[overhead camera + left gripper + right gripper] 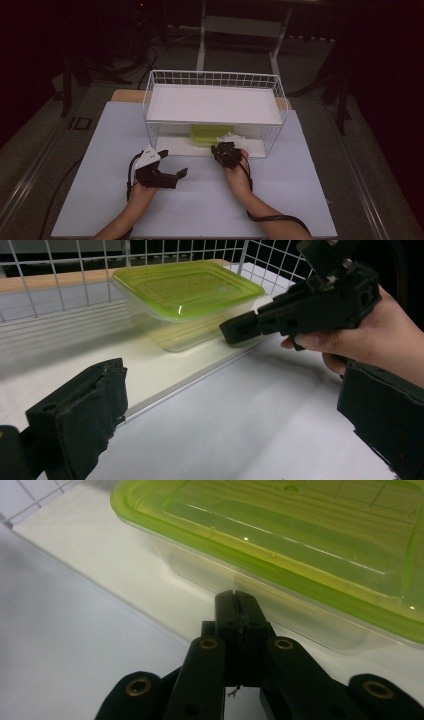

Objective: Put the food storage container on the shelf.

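left gripper [175, 165]: nearest item, on the person's left on the table sheet, short of the rack. Jaws wide apart, nothing between them. In its own view the two black pads sit at the far left and far right edges, bare sheet between.
left hand [141, 192]: grips it from below, forearm coming in from the bottom edge.
right gripper [226, 150]: further in, at the open front of the rack, tips aimed at the box. Jaws pressed together, nothing clamped. In the right gripper view the closed tips [235, 605] sit just short of the box's clear side wall; contact can't be told. In the left gripper view its closed tip [240, 329] is at the near right corner of the box.
right hand [239, 172]: holds it, cable trailing back along the forearm.
sheet [200, 210]: pale, covers the table under both hands.
box [210, 134]: clear tub with a green lid [187, 287], lid on. Sits on the rack's white floor, under the shelf, about mid-width.
rack [155, 100]: white wire basket with a white shelf [215, 102] across the top, front side open toward the person.
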A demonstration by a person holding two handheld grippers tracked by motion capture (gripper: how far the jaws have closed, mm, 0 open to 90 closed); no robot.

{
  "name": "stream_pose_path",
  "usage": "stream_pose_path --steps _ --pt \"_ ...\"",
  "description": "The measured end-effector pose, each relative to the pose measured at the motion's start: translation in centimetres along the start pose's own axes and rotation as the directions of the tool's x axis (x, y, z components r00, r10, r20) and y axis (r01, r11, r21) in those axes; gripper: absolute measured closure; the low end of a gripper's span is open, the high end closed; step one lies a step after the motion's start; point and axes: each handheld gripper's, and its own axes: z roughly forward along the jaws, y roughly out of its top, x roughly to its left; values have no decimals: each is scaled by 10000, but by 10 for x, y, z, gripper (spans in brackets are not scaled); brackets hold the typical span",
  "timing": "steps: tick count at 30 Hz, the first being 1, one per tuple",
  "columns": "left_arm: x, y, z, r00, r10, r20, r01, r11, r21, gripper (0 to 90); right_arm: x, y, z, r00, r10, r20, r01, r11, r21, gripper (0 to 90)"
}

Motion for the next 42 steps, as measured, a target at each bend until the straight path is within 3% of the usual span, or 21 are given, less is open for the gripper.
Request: stream_pose_path --steps 19,29,32,35,37,42 --pt "0 -3 2 9999 -11 100 10 9999 108 4 -10 12 10 9990 355 261 -351 9992 -167 898" --pt "-1 -4 3 9998 51 175 -54 9998 181 4 -8 11 12 9992 379 88 -378 9991 -183 886" --pt "-1 -3 4 9995 106 294 -112 9998 181 4 -5 10 4 9996 281 -75 -284 9989 -364 864" --pt "-2 -2 4 9991 279 311 -285 9994 182 4 -3 8 -7 9980 514 -365 -532 9974 -494 841" --pt "-2 -2 4 9990 292 336 -298 9994 185 4 0 6 -14 9986 362 -381 -384 9975 -591 814" --pt "-4 -2 5 9987 190 470 -196 9997 127 4 2 3 -29 9993 145 -341 -175 9959 -885 630"
